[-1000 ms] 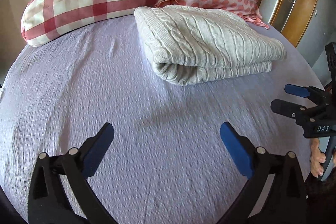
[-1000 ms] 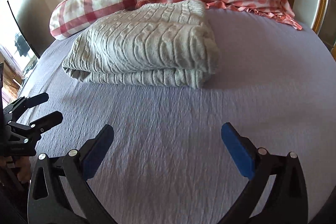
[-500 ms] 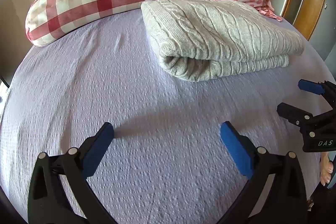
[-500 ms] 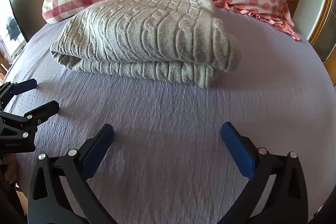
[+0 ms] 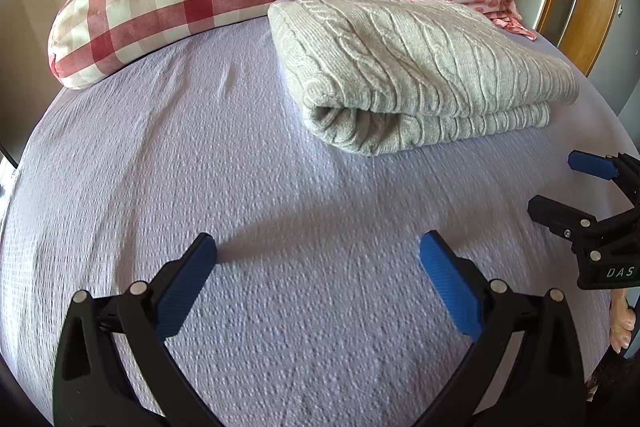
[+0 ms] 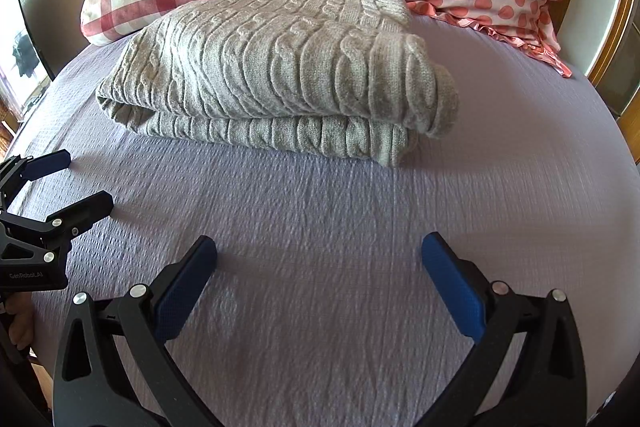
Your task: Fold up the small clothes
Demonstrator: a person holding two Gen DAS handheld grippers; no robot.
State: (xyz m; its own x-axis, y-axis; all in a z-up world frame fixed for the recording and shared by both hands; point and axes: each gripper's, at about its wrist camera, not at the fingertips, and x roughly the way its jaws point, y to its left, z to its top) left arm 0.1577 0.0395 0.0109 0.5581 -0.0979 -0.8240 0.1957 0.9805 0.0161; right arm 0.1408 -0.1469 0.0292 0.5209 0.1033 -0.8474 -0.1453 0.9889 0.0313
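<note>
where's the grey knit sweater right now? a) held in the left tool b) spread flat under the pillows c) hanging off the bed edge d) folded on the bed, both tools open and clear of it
d: the grey knit sweater lies folded on the bed, with the left tool and right tool open, short of it.

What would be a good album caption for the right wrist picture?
Open right gripper hovers over a lilac bedspread, facing a folded grey cable-knit sweater.

Left gripper (image 5: 318, 259) spread wide, empty; right gripper (image 6: 319, 259) likewise, alongside
</note>
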